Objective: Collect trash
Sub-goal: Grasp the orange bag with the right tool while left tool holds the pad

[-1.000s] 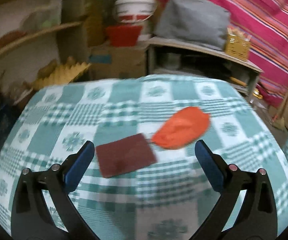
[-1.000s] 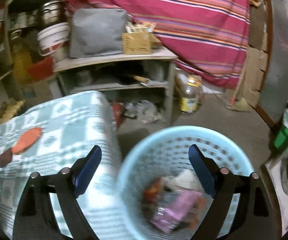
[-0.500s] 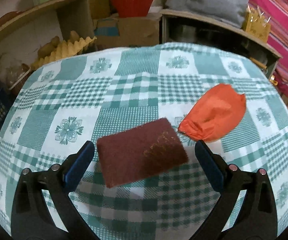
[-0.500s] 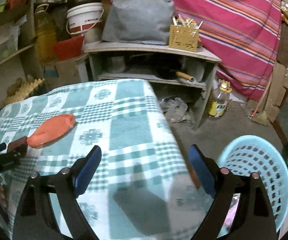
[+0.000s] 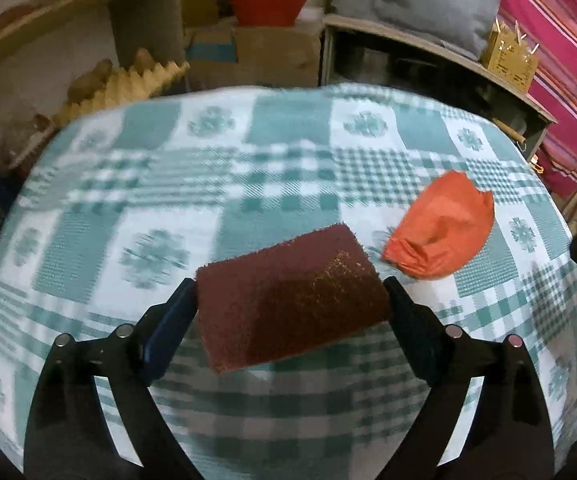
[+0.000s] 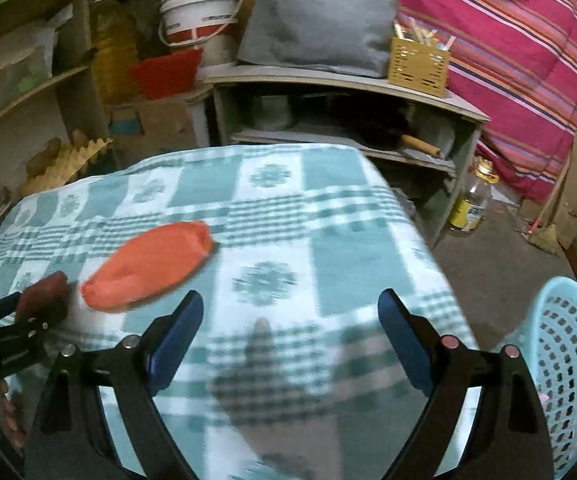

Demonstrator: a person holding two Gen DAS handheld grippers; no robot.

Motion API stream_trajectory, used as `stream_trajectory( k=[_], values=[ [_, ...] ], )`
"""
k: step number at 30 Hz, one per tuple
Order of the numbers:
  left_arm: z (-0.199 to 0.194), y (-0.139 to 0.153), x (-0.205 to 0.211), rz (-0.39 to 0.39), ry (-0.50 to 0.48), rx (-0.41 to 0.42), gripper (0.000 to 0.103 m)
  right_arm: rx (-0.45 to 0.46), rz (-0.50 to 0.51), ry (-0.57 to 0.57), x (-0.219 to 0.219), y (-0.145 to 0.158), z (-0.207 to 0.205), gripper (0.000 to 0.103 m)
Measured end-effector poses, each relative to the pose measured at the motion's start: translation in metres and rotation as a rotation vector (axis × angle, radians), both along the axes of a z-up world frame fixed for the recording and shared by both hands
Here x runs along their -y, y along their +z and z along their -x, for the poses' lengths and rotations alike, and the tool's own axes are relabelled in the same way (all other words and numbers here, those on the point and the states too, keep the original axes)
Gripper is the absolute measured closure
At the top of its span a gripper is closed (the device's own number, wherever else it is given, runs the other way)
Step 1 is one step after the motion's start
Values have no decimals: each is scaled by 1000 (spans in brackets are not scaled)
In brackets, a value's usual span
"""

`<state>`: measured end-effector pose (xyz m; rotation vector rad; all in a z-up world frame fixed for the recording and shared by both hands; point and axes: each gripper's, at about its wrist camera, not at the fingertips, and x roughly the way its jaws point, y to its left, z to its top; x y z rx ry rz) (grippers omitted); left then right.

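Note:
A dark red scouring pad (image 5: 288,296) lies on the green checked tablecloth (image 5: 216,184), right between the fingers of my left gripper (image 5: 290,312), which is open around it with both pads close to its short edges. An orange crumpled wrapper (image 5: 444,232) lies just right of the pad. In the right wrist view my right gripper (image 6: 290,324) is open and empty above the cloth, with the orange wrapper (image 6: 148,264) ahead to its left and the left gripper with the pad (image 6: 44,296) at the far left. A light blue trash basket (image 6: 568,360) stands on the floor at the right.
Behind the table stand a wooden shelf unit (image 6: 348,92) with a grey cushion (image 6: 320,20), a yellow box (image 6: 416,64), a white bucket (image 6: 196,12) and a red basin (image 6: 164,72). A bottle (image 6: 472,200) stands on the floor. A striped pink cloth (image 6: 508,60) hangs at the right.
My left gripper has moved forward until the scouring pad sits between its fingers. My right gripper has swung left from over the blue basket to over the table, toward the orange wrapper.

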<state>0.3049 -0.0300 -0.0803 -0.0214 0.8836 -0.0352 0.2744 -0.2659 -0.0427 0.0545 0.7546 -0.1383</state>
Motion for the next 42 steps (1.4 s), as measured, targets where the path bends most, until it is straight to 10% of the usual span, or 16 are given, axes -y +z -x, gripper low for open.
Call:
stream_trajectory(
  k=[18,32,42],
  values=[
    [10,16,-129,-71,143,84,14,-87,-6,14,-115,-25,-62,16],
    [15,22,-146,-40,178,98,14,-191,-19,-43,-100,-49,-75,17],
    [19,36,-130,-22,171,129,14,-167,-22,88,-97,-42,-60,79]
  ],
)
